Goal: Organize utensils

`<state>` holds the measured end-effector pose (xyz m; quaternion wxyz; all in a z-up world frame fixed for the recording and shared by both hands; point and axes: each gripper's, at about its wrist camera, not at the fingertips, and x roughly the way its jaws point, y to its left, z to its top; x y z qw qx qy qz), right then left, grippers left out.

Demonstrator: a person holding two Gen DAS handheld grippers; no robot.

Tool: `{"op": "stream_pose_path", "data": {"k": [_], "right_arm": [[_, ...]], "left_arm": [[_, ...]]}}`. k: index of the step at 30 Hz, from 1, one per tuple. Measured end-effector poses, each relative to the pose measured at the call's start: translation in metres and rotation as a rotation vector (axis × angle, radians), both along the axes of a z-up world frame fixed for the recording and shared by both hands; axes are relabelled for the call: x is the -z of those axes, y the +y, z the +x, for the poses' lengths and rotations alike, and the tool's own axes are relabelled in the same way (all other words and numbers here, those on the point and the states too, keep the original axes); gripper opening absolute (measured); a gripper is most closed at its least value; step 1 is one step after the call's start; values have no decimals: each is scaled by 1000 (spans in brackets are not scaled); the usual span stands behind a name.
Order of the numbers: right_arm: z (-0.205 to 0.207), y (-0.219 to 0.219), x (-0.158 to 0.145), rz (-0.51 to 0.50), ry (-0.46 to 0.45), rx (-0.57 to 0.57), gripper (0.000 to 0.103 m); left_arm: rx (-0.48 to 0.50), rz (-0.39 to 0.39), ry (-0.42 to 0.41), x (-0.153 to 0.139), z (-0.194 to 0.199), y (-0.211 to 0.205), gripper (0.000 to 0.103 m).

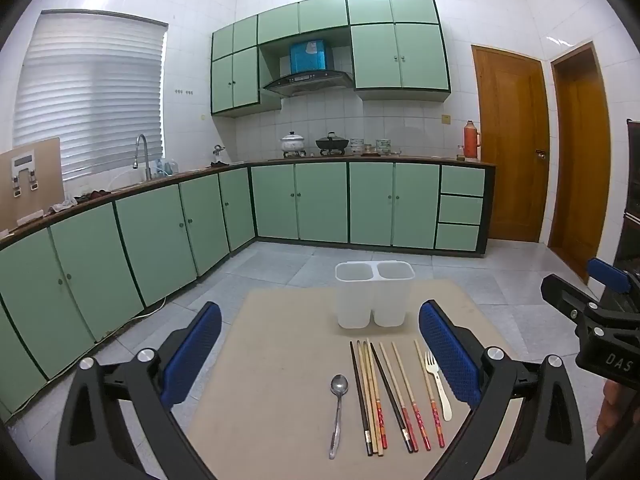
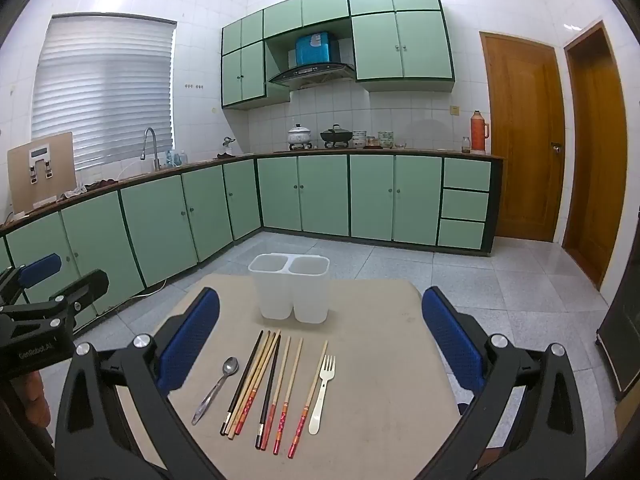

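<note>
Hovering above the desk [image 2: 380, 360], the left gripper [image 1: 320, 352] and right gripper [image 2: 320, 344] hold their jaws wide open, empty. Chopsticks [image 2: 256, 380], spoon [image 2: 218, 384] and fork [image 2: 323, 392] lie side by side, long axes 6-to-12, tips toward the two-compartment holder [image 2: 290, 288] at 12 o'clock. Judged risk: pinching one thin chopstick could roll or scatter its touching neighbours.
</note>
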<state>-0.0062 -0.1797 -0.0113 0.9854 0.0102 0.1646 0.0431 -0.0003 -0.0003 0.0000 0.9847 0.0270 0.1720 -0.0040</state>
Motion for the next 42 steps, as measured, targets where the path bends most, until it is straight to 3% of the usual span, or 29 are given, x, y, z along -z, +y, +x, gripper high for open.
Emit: {"op": "stream_pose_path", "data": {"k": [42], "right_arm": [[3, -4, 2, 4, 5, 1, 98]], "left_arm": [[2, 7, 1, -4, -2, 8, 97]]}}
